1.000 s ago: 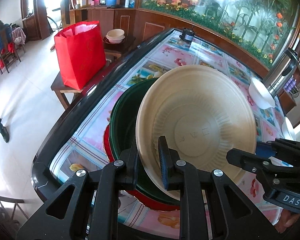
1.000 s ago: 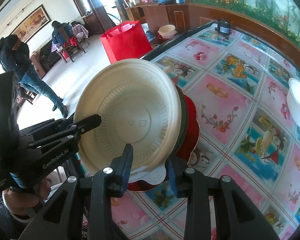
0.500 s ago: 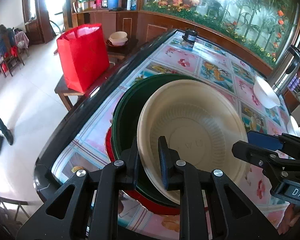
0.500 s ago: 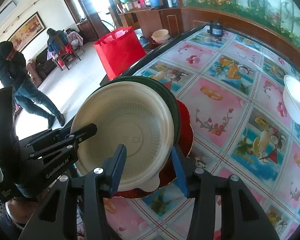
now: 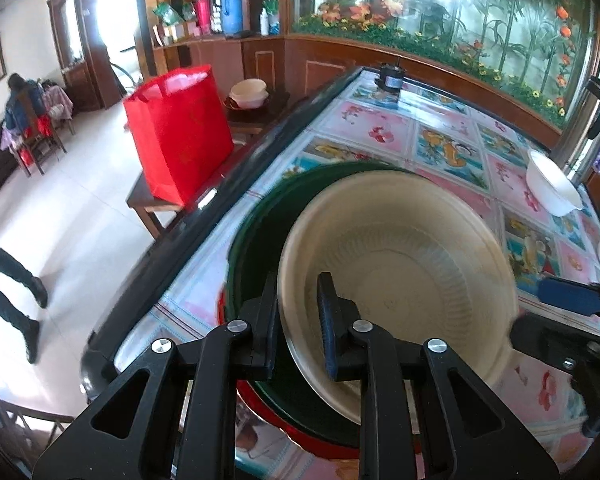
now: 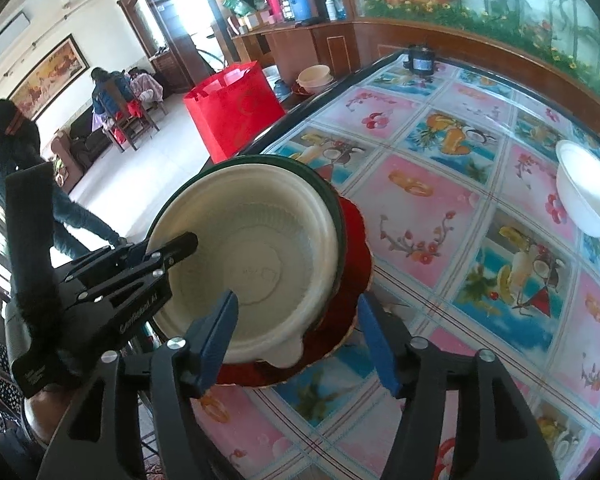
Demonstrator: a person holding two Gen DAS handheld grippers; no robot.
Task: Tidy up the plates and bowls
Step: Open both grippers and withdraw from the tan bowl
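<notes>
Cream bowl sits centre frame, nested in the green plate atop the red plate. Left gripper pinches the bowl's near rim; right gripper is spread wide, gripping nothing. White bowl rests far right.

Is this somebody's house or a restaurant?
Probably a home's dining and living area: a long table with a fruit-print cover, a wooden sideboard holding flasks, and a sofa beyond.

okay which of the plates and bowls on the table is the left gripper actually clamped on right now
The beige bowl: the left gripper pinches its near rim. The green plate and red plate lie stacked beneath it; the white bowl sits apart.
</notes>
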